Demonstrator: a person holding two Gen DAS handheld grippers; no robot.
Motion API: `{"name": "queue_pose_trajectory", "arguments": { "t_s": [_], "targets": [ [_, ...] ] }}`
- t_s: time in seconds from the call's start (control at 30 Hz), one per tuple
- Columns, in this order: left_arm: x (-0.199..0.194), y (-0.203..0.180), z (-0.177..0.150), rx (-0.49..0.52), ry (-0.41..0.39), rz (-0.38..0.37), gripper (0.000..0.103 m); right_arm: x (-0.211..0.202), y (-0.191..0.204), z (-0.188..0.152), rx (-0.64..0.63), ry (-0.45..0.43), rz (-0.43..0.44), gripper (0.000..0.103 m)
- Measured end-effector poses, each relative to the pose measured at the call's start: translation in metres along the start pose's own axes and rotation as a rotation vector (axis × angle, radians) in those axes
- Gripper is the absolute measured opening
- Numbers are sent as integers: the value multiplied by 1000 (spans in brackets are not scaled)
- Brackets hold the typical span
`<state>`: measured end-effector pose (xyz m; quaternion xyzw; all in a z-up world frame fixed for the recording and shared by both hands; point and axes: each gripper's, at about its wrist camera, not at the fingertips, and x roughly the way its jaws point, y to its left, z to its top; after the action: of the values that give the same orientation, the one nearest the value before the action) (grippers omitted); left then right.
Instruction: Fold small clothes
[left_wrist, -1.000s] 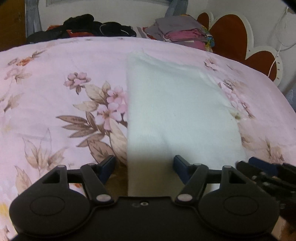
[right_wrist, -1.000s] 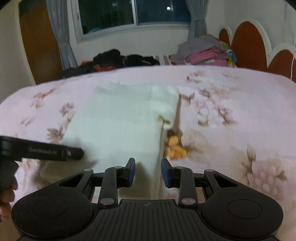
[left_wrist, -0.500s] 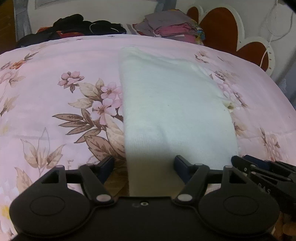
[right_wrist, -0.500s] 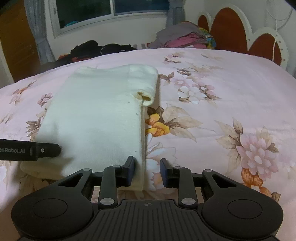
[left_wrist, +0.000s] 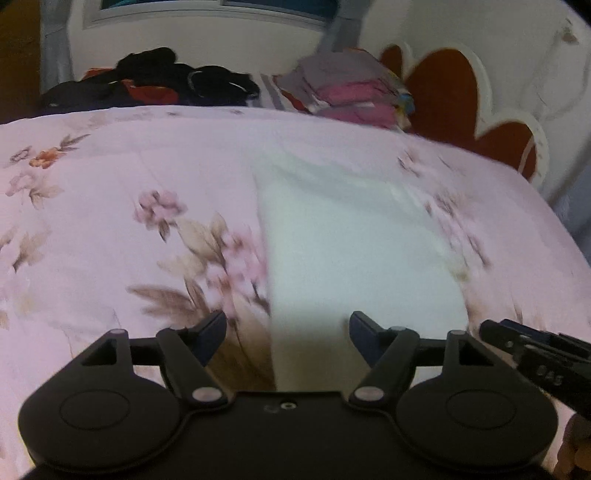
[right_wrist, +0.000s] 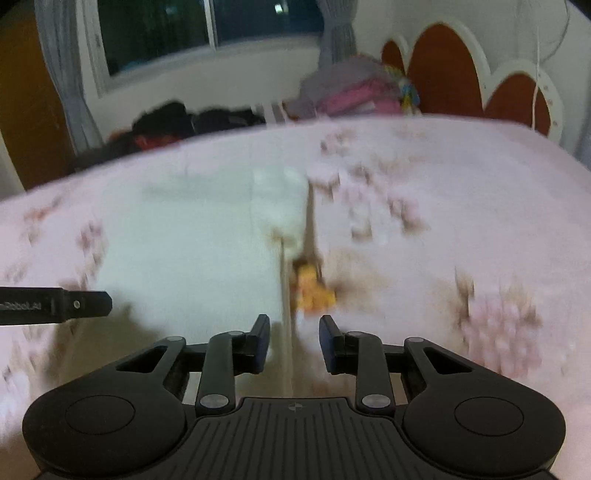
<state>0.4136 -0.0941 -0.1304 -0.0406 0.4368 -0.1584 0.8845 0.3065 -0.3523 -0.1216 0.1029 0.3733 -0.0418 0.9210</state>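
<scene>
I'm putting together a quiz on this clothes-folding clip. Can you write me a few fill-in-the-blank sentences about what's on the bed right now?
1. The folded garment lying on the bedspread is ____ in colour.
2. The bedspread is pink with a ____ print.
3. The left gripper has its fingers ____, with nothing held.
4. The pile of folded clothes sits beside the ____.

Missing words: white; floral; open; headboard

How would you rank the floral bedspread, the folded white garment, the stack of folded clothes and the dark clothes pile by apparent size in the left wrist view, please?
1. Floral bedspread
2. White garment
3. and 4. Dark clothes pile and stack of folded clothes: they look alike, and both lie far from the camera, so unranked.
</scene>
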Motion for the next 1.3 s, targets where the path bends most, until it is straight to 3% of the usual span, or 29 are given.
{"name": "queue_pose_trajectory", "arguments": {
  "t_s": [0.23,0.4,0.57,0.67,0.7,0.77,0.8,1.03,1.13,1.17,1.3],
  "targets": [
    [27,1,29,-39,-27,51,72,30,14,37,-42,-61,87,29],
    [49,1,30,-37,-18,71,78,66,15,36,-106,-5,64,28],
    [49,7,32,-52,-4,47,82,63,-10,40,-42,-36,97,29],
    [52,9,35,-67,16,20,83,74,-25,47,27,-7,153,30],
    [54,8,36,-66,19,12,83,81,-29,47,48,4,167,32],
    [56,6,36,-58,25,-3,83,88,-34,49,81,10,182,50],
    [58,5,35,-54,30,-14,83,90,-35,50,94,13,197,53],
    [73,7,35,-90,72,-100,84,111,-54,48,249,86,372,53],
    [78,8,35,-102,70,-138,80,117,-62,46,297,90,425,53],
    [78,8,35,-101,67,-154,71,118,-63,45,310,92,436,53],
    [78,6,35,-118,68,-185,54,118,-60,46,310,98,443,47]
  ]
}}
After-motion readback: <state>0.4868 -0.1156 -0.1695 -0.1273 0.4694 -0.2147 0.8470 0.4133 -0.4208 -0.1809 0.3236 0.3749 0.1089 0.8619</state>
